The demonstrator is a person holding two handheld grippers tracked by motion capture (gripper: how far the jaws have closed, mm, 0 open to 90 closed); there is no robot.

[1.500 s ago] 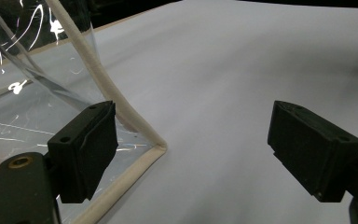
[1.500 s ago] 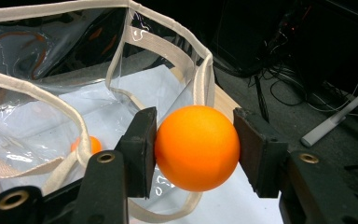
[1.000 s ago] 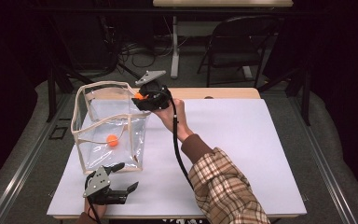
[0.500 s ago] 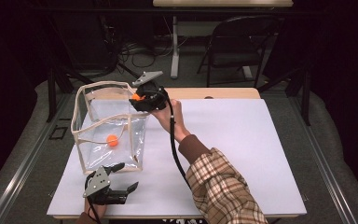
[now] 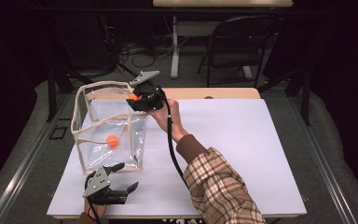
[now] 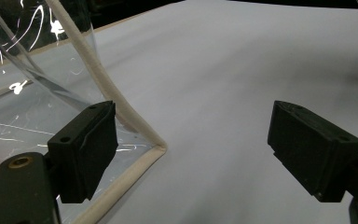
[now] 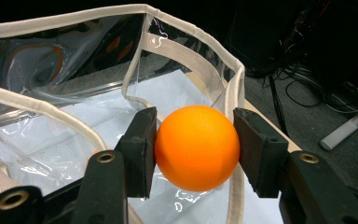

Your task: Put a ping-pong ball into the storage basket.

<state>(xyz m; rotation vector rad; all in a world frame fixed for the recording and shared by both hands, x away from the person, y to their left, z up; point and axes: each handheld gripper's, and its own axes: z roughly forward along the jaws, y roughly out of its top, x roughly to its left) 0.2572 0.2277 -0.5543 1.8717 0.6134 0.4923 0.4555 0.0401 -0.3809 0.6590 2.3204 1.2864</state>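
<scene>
Nothing moved, bag rim (image 7: 233, 88) beside ball (image 7: 196, 147)

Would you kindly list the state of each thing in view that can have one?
Right gripper: shut on orange ball, at the bag's rim.
Left gripper: open, holding nothing.
Clear bag: upright, top open.
Second orange ball: resting inside the bag.

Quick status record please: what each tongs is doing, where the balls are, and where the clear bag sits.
right tongs: shut on held orange ball, over the bag's open top at its far right corner
left tongs: open, holding nothing, beside the bag's near corner
clear bag: upright on the white table, left side
ball in bag: lies on the bag's floor
</scene>
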